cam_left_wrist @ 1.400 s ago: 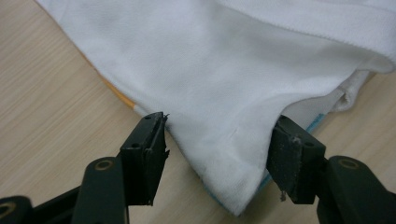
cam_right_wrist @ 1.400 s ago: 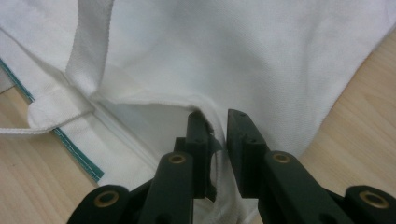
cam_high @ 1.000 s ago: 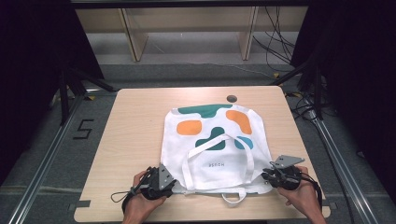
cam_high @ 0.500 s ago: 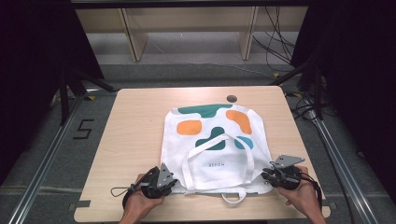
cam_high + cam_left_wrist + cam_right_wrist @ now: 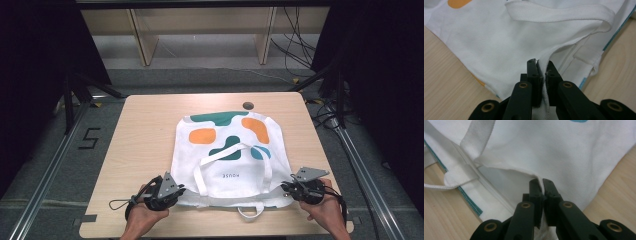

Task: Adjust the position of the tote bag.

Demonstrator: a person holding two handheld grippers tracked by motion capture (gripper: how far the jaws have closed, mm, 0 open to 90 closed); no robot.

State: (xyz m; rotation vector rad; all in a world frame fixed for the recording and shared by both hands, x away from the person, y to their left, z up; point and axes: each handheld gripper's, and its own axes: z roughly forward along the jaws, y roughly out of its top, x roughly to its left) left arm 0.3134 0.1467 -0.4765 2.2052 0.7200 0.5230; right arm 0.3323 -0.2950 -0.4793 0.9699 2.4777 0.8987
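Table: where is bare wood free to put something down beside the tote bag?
The table is bare along its left side, left of the tote bag, and in a narrower strip on its right. The near edge is crowded by the left gripper and right gripper.

Even overhead light washes the table bright, surroundings falling to near black. The white bag glows softly ahead of the fingers, faint shadow under its folds (no harsh glare). Weave beyond the fingertips stays crisp; the high view looks grainy.
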